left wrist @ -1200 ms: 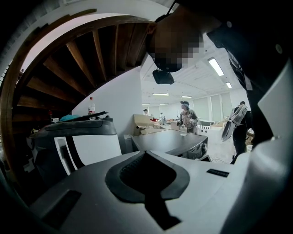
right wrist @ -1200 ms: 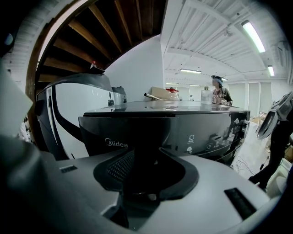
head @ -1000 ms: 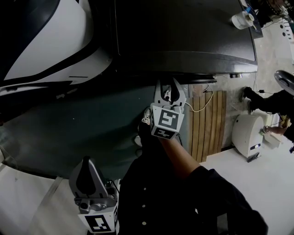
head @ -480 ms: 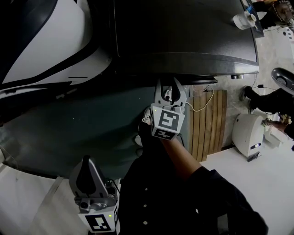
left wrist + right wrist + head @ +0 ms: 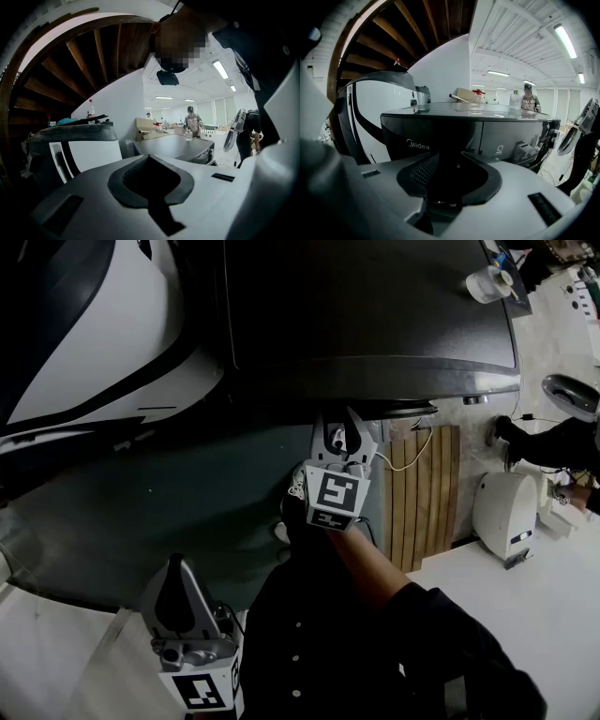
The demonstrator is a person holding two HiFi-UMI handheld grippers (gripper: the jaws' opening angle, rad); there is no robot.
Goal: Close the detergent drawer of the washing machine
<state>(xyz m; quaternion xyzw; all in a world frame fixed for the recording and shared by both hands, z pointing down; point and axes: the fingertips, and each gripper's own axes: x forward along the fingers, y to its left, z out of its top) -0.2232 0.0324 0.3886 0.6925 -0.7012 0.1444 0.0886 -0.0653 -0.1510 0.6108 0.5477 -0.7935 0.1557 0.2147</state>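
Observation:
The dark Midea washing machine (image 5: 375,306) fills the top of the head view. Its detergent drawer (image 5: 426,140), the front piece with the brand name, stands right before my right gripper (image 5: 445,154); I cannot tell whether it sits flush with the control panel (image 5: 520,136). My right gripper (image 5: 342,427) points at the machine's front edge. Its jaws stand apart and are closing, and I see nothing between them. My left gripper (image 5: 175,592) hangs low at the left, away from the machine, jaws together and empty (image 5: 150,159).
A white and black appliance (image 5: 84,343) stands left of the washing machine. A white cup (image 5: 489,279) sits on the machine's far right corner. To the right are a wooden slatted panel (image 5: 427,493) with a cable, a white unit (image 5: 506,512) and a person (image 5: 562,442).
The right gripper's jaws have drawn a little closer together. Both hands have stayed about where they were.

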